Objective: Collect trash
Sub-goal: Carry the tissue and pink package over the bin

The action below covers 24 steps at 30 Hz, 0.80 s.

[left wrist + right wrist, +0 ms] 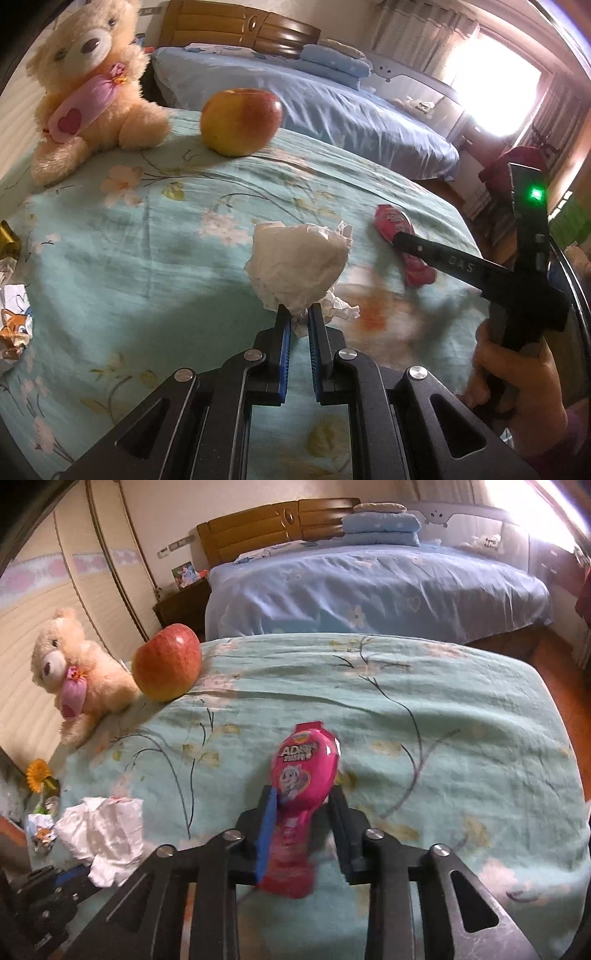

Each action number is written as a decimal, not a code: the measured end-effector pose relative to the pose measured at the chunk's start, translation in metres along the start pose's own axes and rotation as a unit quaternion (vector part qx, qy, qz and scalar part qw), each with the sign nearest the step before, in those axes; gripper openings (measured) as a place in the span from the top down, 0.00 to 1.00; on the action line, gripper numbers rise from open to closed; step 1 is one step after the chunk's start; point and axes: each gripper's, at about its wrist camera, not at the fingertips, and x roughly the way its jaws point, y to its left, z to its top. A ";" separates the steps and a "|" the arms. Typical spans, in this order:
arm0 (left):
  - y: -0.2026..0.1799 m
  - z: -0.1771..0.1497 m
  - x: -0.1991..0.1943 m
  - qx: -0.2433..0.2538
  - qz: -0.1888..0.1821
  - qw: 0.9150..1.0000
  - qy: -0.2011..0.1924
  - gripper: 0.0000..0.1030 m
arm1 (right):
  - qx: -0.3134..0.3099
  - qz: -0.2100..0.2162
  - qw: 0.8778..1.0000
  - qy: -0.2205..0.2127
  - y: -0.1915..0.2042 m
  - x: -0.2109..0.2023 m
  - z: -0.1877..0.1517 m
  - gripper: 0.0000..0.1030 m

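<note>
My left gripper [300, 314] is shut on a crumpled white tissue [299, 266] and holds it just above the teal flowered bedspread [147, 240]. The tissue also shows in the right wrist view [103, 834], at the lower left. My right gripper [301, 797] has its jaws on both sides of a pink snack wrapper [304, 771]; the wrapper is blurred, so contact is unclear. In the left wrist view the wrapper [391, 225] lies at the right under the right gripper's finger [436, 254].
A red-yellow apple [240, 122] and a cream teddy bear [88, 88] sit at the far left of the bedspread. More wrappers [14, 328] lie at the left edge. A blue bed [369, 587] stands beyond. A sunflower [38, 771] is at the left.
</note>
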 end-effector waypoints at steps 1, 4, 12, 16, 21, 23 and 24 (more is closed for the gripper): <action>-0.003 0.000 0.000 0.002 -0.003 1.000 0.001 0.92 | 0.005 0.010 1.000 0.000 -0.003 -0.004 -0.002 0.76; -0.014 -0.002 0.000 0.007 -0.013 1.000 0.003 0.92 | 0.013 0.024 1.000 0.000 -0.013 -0.020 -0.013 0.77; -0.045 -0.009 0.006 0.029 -0.031 0.999 0.014 0.92 | 0.043 0.036 0.998 -0.018 -0.043 -0.069 -0.039 0.78; -0.064 -0.013 0.007 0.043 -0.040 0.998 0.018 0.92 | 0.059 0.027 0.997 -0.028 -0.059 -0.088 -0.051 0.78; -0.085 -0.019 0.007 0.061 -0.049 0.997 0.021 0.92 | 0.074 0.015 0.996 -0.043 -0.076 -0.111 -0.066 0.78; -0.094 -0.021 0.008 0.068 -0.052 0.996 0.024 0.92 | 0.081 0.012 0.996 -0.047 -0.083 -0.117 -0.070 0.78; -0.097 -0.022 0.008 0.071 -0.053 0.996 0.025 0.92 | 0.084 0.012 0.995 -0.048 -0.086 -0.120 -0.072 0.78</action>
